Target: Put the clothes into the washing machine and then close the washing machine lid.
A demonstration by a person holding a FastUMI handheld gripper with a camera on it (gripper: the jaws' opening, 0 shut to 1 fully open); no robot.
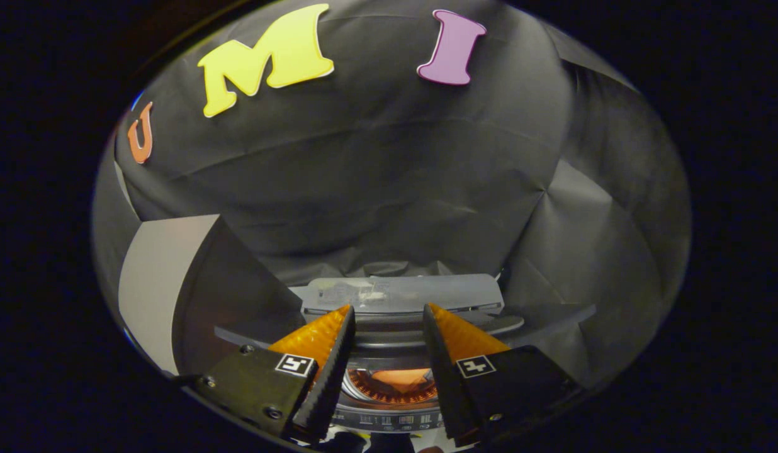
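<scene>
A grey panel (165, 283) stands at left. The gripper (386, 309), fingers spread and empty, hovers above the washing machine (389, 418), clothes (405, 379) lying in its drum directly below between them. The raised lid (401, 292) stands just beyond the fingertips, its long edge crosswise.

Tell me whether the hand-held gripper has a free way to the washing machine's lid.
Probably yes: the hand-held gripper is open and holds nothing, and the raised lid stands just beyond its fingertips with nothing between them.
</scene>
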